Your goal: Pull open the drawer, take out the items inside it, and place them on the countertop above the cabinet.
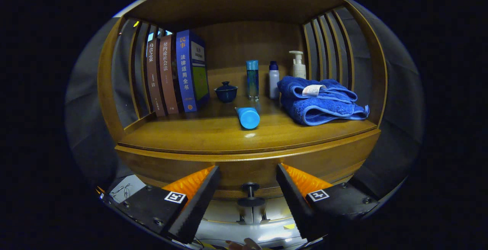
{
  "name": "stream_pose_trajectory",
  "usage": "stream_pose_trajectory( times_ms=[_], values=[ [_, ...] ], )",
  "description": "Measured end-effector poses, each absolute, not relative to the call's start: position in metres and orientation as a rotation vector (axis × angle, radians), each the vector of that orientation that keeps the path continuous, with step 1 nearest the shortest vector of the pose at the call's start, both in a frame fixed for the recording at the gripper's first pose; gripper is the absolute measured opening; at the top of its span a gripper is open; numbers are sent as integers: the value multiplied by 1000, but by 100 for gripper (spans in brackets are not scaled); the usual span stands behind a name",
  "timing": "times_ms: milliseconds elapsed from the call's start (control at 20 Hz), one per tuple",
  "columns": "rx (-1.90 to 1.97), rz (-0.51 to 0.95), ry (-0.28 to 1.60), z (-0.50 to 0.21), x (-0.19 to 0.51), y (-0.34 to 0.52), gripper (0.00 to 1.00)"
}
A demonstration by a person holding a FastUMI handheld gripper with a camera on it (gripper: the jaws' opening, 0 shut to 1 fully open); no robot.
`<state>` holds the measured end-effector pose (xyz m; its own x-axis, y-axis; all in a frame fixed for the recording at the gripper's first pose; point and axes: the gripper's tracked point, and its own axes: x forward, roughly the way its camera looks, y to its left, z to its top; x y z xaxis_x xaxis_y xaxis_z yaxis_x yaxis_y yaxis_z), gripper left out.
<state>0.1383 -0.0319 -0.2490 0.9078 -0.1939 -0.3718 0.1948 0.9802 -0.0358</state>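
Drawer [251, 166] front sits flush under the countertop [213, 132], knob [250, 193] between the wide-spread, empty fingers of the gripper [248, 183]; whichever stage this is, any pull wants both closed squarely on the knob stem.

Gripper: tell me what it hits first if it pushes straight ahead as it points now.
Most likely the dark drawer knob, which sits between the open gripper fingers, with the wooden drawer front right behind it. Depth is hard to judge in this view.
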Motion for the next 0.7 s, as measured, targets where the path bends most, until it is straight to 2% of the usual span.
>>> stream_pose_trajectory(
  times_ms=[700],
  values=[
    [1,-166,383,-233,134,-31,100]
  ],
)
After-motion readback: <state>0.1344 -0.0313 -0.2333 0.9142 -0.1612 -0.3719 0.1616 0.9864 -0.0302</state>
